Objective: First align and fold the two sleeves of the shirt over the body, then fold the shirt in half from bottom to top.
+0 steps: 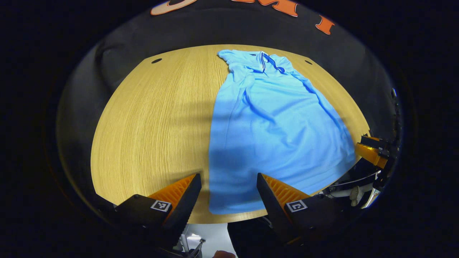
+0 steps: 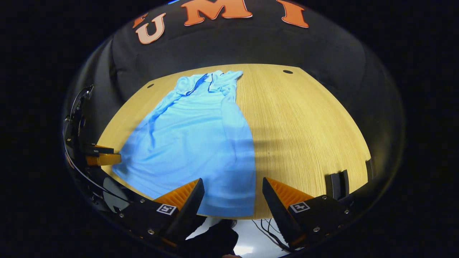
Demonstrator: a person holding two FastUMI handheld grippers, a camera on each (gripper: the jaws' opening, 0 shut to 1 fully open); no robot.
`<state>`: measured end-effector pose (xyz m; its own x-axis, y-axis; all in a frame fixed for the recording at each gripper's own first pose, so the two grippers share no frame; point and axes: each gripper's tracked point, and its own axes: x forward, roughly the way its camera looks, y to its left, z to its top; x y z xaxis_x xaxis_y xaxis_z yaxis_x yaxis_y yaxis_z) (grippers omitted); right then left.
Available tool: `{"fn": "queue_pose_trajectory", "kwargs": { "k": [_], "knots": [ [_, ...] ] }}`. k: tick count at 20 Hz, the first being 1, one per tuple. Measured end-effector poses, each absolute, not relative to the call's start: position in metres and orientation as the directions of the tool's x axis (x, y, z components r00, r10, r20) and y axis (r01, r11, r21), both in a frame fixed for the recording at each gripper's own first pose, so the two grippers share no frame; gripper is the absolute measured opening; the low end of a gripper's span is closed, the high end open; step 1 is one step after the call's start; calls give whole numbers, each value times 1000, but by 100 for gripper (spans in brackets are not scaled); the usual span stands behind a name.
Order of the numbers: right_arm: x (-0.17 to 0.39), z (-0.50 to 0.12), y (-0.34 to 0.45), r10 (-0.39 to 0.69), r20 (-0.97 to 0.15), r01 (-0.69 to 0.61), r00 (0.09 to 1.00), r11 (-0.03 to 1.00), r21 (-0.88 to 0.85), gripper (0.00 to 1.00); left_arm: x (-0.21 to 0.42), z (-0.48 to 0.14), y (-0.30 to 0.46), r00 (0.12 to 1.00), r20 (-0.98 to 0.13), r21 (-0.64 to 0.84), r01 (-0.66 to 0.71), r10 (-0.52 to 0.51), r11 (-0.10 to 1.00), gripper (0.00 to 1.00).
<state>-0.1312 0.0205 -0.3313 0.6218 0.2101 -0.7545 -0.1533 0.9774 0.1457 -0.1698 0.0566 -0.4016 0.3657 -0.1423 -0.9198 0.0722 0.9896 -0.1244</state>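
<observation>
Polo shirt (image 1: 276, 136) hem lies at the table (image 1: 150, 125) near edge, bare wood alongside. Left tongs (image 1: 228, 191) and right tongs (image 2: 233, 195) apart, empty.

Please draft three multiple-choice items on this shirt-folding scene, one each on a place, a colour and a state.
1. Where does the polo shirt lie?
A. on the wooden table
B. on the floor
C. over a chair

2. What colour is the shirt?
A. white
B. light blue
C. red

3. How does the left gripper stand?
A. shut on the hem
B. shut on a sleeve
C. open, holding nothing

Answers: 1 A, the shirt is spread flat on the tabletop in both views. 2 B, the cloth is light blue with a darker collar trim. 3 C, its fingers stand apart above the hem; the right gripper does too.
</observation>
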Motion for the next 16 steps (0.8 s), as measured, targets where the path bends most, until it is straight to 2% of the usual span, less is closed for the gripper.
{"fn": "queue_pose_trajectory", "kwargs": {
  "k": [7, 8, 10, 12, 13, 14, 15, 16],
  "knots": [
    [-149, -358, 24, 188, -790, -150, 583, 981, 123, 98, -186, -420, 59, 415, -902, -73, 123, -119, 990, 100],
    [-152, -362, 21, 180, -799, -141, 573, 983, 121, 97, -182, -418, 58, 442, -889, -72, 127, -121, 989, 100],
    [-151, -363, 17, 163, -794, -128, 585, 986, 108, 96, -182, -419, 58, 456, -881, -77, 118, -123, 990, 99],
    [-149, -365, 11, 128, -790, -124, 600, 990, 66, 87, -180, -420, 59, 481, -869, -78, 92, -113, 993, 100],
    [-147, -364, 15, 136, -786, -135, 603, 989, 67, 73, -180, -421, 59, 487, -867, -73, 87, -106, 994, 100],
    [-149, -365, 18, 135, -789, -132, 599, 989, 69, 66, -179, -421, 57, 486, -868, -76, 81, -106, 994, 100],
    [-149, -364, 19, 132, -790, -123, 599, 990, 71, 46, -177, -420, 54, 479, -871, -78, 81, -107, 994, 95],
    [-147, -364, 18, 125, -788, -101, 603, 992, 79, 37, -175, -421, 49, 474, -873, -82, 82, -111, 993, 92]
  ]
}}
